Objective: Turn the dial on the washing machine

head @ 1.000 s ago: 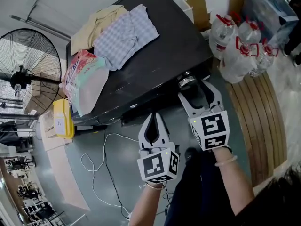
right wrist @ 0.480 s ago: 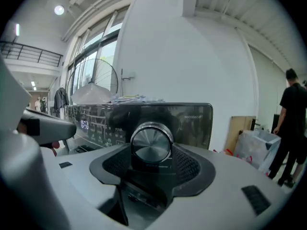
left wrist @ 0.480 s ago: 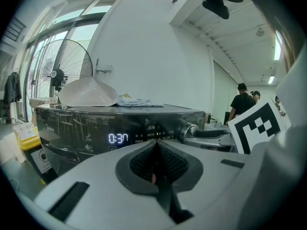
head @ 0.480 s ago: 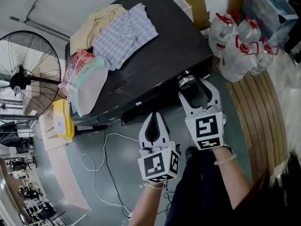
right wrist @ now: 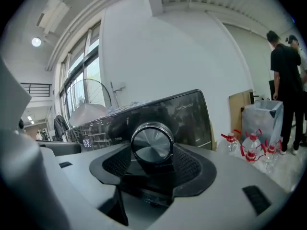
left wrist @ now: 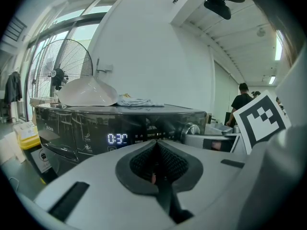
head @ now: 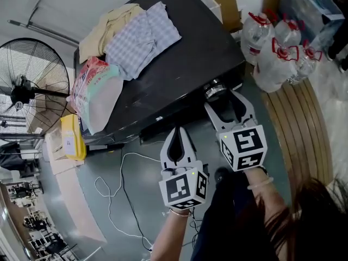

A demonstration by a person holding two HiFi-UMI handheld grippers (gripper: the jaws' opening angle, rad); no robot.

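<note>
Washing machine [head: 190,58] glossy black; dial [right wrist: 152,143] brushed silver; cloth [head: 144,37] seemingly blue-white check.

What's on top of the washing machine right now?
A checked cloth beside a beige cloth, and a pink-and-green plastic bag at the edge. The washing machine surface under them is covered, so anything beneath cannot be seen.

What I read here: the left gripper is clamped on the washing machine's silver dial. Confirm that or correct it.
Wrong gripper. The right gripper is clamped on the washing machine's silver dial, as the right gripper view shows. The left gripper is shut and empty, short of the panel.
</note>
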